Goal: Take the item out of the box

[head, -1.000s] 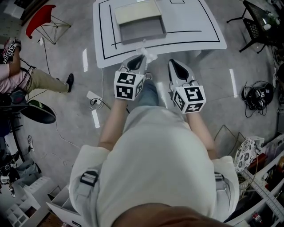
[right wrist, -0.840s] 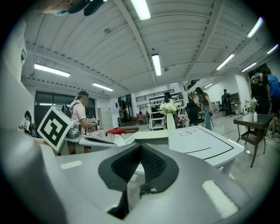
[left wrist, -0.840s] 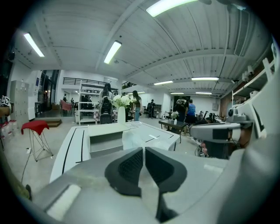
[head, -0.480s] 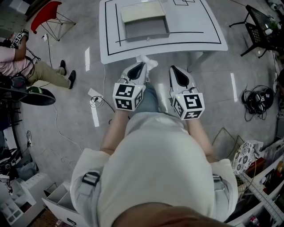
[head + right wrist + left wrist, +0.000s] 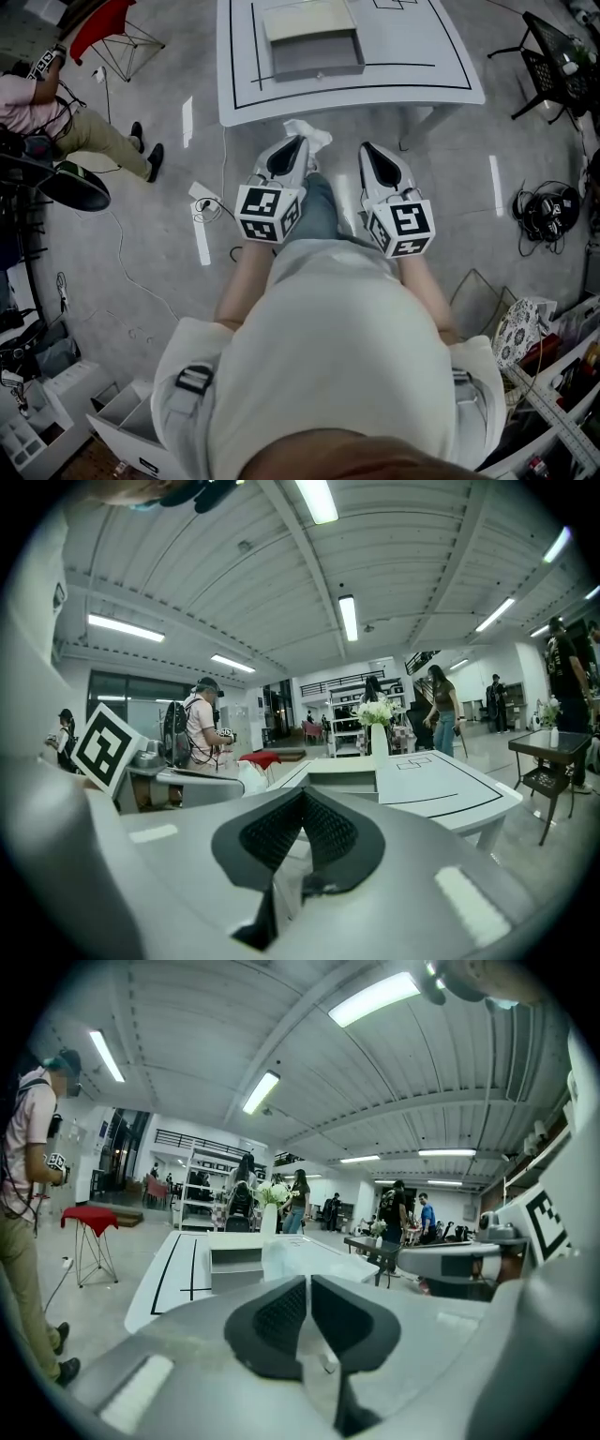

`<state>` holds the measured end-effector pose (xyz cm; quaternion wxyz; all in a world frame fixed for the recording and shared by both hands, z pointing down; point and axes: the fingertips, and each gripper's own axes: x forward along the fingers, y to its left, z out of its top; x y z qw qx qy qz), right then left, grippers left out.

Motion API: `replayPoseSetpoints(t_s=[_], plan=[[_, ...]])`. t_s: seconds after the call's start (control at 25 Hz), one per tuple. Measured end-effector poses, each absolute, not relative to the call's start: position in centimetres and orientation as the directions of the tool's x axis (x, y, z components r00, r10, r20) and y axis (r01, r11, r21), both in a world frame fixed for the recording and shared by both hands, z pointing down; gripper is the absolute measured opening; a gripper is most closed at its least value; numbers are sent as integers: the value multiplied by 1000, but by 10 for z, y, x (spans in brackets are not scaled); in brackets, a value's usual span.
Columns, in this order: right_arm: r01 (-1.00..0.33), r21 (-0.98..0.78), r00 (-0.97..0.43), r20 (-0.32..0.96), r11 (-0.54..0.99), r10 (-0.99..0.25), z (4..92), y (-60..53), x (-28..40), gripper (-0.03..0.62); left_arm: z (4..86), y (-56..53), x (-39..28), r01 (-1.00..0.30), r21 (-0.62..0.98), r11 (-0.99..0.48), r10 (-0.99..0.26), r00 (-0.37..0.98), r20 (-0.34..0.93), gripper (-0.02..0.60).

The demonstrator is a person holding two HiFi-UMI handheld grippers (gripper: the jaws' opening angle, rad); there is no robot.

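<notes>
1 table (image 5: 412, 56) at 12 o'clock carries 1 open grey box (image 5: 319, 67). 2 grippers are held side by side off the table's near edge, over the floor. The left gripper (image 5: 298, 145) (image 5: 307, 1283) pinches 1 crumpled white item (image 5: 309, 133) (image 5: 281, 1258) at its tip, outside the box and just off the table edge; the right gripper (image 5: 367, 148) (image 5: 302, 794) has its jaws pressed together on nothing. 1 red stool (image 5: 94, 28) stands at 11 o'clock; 1 person (image 5: 37, 112) at 10 o'clock.

White crumpled item (image 5: 307, 134) outside open grey box (image 5: 315, 52)
</notes>
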<state>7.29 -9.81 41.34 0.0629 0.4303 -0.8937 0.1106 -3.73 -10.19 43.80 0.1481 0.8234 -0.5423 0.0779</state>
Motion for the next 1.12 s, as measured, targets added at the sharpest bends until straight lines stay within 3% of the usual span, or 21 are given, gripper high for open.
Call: replayPoseSetpoints(t_s=[1.12], plan=[[-781,-134,-624,189,609,-758,407,-103,49,-12,428,-107,-62,-923,163,-350,-886,382,263,18]])
